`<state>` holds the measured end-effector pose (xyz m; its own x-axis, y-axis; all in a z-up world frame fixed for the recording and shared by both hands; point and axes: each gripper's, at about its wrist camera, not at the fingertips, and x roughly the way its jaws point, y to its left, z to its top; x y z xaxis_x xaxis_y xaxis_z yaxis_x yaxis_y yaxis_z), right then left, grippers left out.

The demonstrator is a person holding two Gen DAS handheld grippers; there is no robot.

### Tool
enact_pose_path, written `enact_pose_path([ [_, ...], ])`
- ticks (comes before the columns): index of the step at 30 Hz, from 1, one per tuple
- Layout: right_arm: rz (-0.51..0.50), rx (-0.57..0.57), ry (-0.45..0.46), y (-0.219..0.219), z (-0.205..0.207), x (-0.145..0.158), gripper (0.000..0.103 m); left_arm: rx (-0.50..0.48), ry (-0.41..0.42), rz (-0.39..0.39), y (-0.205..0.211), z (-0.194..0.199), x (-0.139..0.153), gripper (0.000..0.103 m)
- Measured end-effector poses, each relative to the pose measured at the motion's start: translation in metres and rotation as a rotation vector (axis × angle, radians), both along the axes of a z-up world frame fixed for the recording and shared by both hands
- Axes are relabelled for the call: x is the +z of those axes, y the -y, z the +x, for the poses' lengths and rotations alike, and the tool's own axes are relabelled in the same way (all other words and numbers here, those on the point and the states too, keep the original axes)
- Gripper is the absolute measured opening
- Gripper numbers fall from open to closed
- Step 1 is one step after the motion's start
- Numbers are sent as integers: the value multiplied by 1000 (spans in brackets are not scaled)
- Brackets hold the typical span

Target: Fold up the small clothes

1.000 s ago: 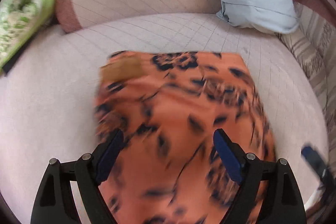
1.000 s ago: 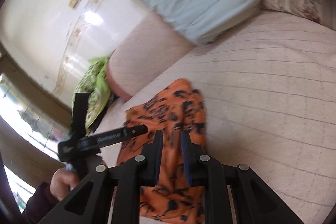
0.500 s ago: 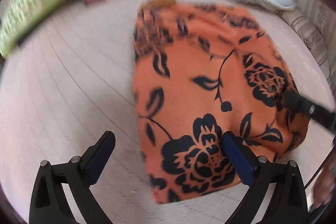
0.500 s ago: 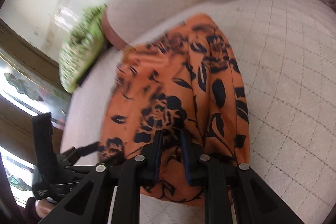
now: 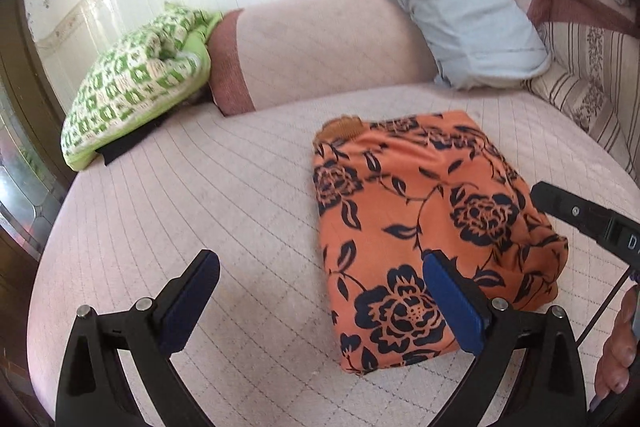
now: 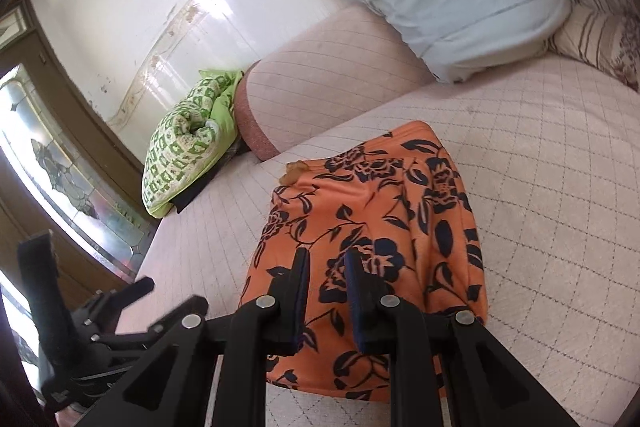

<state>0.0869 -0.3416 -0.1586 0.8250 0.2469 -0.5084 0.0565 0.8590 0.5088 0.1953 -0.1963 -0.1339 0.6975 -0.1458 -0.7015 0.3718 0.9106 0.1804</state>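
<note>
An orange garment with a dark flower print (image 5: pixel 424 223) lies folded into a rectangle on the pale pink quilted bed (image 5: pixel 200 203); it also shows in the right wrist view (image 6: pixel 372 227). My left gripper (image 5: pixel 320 291) is open wide and empty, its right finger over the garment's near left part. My right gripper (image 6: pixel 326 267) hovers over the garment's near edge with its jaws a narrow gap apart and nothing between them. Part of the right gripper's body (image 5: pixel 592 223) shows at the garment's right side.
A green-and-white patterned pillow (image 5: pixel 136 91) lies at the back left. A pink bolster (image 5: pixel 316 47) runs along the back. A light blue pillow (image 5: pixel 452 7) leans at the back right, with a striped cushion (image 5: pixel 588 83) beside it. The left gripper's body (image 6: pixel 72 327) shows at the lower left.
Both grippers have pulled back and risen from the garment. The right gripper has let go of the cloth. The garment now lies still and folded.
</note>
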Motion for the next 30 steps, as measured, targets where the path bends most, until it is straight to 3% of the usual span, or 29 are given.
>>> enact_pose_path([
  [8,-34,20,80,-13,-20,17,20,52,77,-58,-15,3,9,102],
  [11,-61,14,83,-18,-27,19,23,62,64,-75,-17,9,6,102],
  [13,-110,-1,79,-23,-31,20,37,59,57,-67,-16,12,4,102],
  [14,-117,-14,84,-25,-33,21,56,59,68,-63,-16,11,4,102],
  [15,-116,-26,96,-24,-35,22,66,56,74,-58,-16,10,4,102],
  [18,-104,-71,79,-18,-34,22,66,51,66,-58,-16,11,3,102],
  [23,24,-117,-11,9,-24,5,66,53,67,-58,-21,9,0,102],
  [28,48,-99,-3,13,-26,-1,66,65,19,-78,-29,17,-9,102],
  [29,57,-86,-6,13,-25,-3,62,75,-1,-87,-33,21,-12,102],
  [30,55,-74,-17,12,-23,-5,46,88,-18,-99,-39,25,-15,102],
])
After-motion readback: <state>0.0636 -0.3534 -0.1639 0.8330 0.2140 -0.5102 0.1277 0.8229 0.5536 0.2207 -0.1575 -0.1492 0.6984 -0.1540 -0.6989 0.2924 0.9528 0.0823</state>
